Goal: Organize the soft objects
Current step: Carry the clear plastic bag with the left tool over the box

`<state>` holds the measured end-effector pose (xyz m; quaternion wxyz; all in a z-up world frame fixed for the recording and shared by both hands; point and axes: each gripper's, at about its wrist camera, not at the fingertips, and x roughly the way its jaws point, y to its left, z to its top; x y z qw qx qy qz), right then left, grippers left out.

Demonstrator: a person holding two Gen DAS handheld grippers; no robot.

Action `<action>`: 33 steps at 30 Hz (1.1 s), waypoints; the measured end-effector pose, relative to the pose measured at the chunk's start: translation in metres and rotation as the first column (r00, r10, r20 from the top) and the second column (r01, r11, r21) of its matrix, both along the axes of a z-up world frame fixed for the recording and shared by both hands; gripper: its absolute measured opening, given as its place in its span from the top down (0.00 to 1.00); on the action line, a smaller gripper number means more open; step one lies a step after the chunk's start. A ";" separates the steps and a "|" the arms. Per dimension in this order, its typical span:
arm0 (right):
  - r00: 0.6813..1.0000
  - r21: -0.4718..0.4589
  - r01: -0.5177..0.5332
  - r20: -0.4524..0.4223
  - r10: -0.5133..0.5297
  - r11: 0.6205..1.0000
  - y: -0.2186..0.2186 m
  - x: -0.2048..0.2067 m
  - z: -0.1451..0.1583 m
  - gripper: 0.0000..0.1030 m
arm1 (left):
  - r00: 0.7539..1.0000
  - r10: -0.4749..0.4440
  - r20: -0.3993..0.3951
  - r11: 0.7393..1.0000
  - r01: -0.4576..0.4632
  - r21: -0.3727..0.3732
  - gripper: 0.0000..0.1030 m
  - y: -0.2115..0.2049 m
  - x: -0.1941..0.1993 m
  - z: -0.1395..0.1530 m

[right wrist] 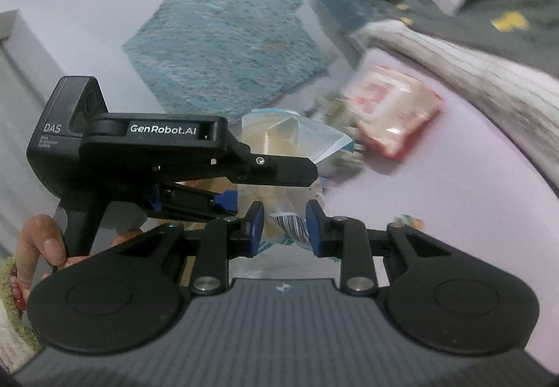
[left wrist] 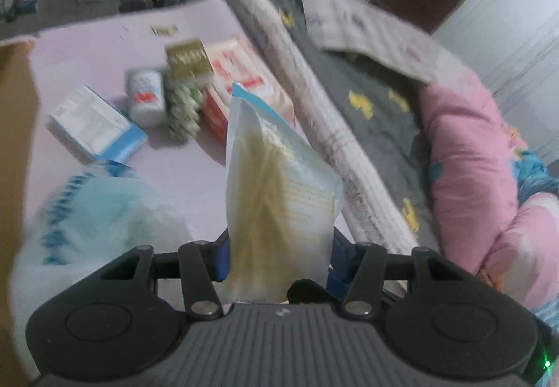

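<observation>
A clear pouch with blue edges and pale yellow contents stands upright in my left gripper, whose blue pads press on its lower sides. Seen from the right wrist, the same pouch hangs above the pink surface. The left gripper clamps its middle from the left, held by a person's hand. My right gripper is shut on the pouch's barcode end, its blue pads against either side.
On the pink surface lie a blue-white box, a white can, a green packet, a gold box and a red-pink package. A white-blue plastic bag is near left, cardboard at the edge, bedding to the right.
</observation>
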<state>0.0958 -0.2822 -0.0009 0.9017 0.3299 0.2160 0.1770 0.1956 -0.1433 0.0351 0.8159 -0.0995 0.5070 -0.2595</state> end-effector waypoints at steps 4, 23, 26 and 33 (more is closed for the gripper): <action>0.995 -0.024 -0.082 0.055 0.083 0.996 0.038 -0.002 0.032 0.75 | 0.995 0.070 0.065 0.997 -0.067 -0.044 0.47 0.050 -0.021 0.029; 0.890 -0.200 -0.454 -0.143 0.433 0.868 0.335 0.084 0.057 0.70 | 0.858 0.510 -0.057 0.859 -0.512 -0.026 0.47 0.329 -0.008 -0.011; 0.886 -0.206 -0.454 -0.208 0.415 0.867 0.359 0.101 0.045 0.69 | 0.869 0.490 -0.076 0.871 -0.491 0.007 0.47 0.345 0.006 -0.030; 0.866 -0.269 -0.468 -0.331 0.376 0.842 0.389 0.139 0.020 0.64 | 0.885 0.439 -0.155 0.898 -0.438 0.041 0.47 0.360 0.042 -0.071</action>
